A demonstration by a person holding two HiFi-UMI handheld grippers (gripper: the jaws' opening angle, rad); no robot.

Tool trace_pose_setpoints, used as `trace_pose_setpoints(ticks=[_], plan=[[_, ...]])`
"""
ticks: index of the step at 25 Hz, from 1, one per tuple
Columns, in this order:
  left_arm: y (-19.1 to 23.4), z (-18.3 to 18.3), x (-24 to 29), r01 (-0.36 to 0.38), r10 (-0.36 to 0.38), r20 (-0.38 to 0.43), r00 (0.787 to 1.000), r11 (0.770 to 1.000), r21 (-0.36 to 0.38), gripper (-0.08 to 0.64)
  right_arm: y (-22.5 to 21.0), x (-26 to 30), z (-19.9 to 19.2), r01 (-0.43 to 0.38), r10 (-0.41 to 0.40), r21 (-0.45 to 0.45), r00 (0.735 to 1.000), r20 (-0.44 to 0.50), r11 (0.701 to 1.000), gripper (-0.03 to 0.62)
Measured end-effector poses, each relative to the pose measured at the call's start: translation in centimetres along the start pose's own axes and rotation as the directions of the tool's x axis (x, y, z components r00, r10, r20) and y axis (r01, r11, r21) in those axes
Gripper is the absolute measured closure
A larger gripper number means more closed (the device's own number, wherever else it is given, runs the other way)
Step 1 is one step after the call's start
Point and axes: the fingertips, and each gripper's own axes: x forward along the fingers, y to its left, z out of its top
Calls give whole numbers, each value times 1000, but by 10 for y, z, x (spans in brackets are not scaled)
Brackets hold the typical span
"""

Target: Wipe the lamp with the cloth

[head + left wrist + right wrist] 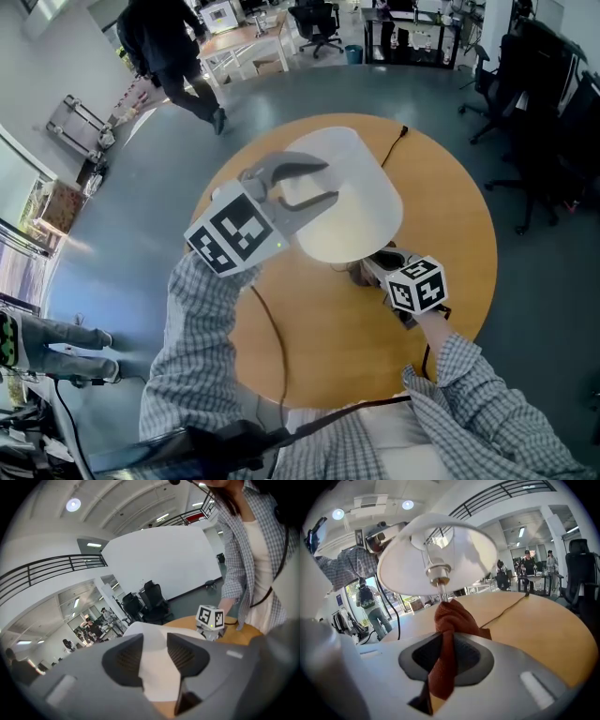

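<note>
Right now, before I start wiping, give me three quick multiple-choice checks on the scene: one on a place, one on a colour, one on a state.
1. Where is the cloth?
A) in a bucket
B) under the shade, by the stem
C) on top of the shade

2. What colour is the cloth?
A) blue
B) white
C) rust red

3. The right gripper is:
A) shut on the cloth
B) open and empty
C) shut on a sponge

Answers: 1 B, the cloth bunches up beneath the shade at the stem. 2 C, it shows rust red in the right gripper view. 3 A, the jaws pinch the cloth between them.
</note>
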Motion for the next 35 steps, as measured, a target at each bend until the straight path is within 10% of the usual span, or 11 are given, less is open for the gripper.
trace_pose_setpoints(ticks=[15,23,35], plan=[[-40,23,-4,59,-60,-2,998,990,128,407,-43,-100,-15,159,-160,25,986,53,987,520],[-81,51,8,106,-103,-25,994,962,253,408,-29,-104,-78,131,-177,-224,965,-196,966,520],[-114,59,2,111,-102,-47,994,952,284,414,36,-62,-164,-26,-121,-314,890,-440,949,485]])
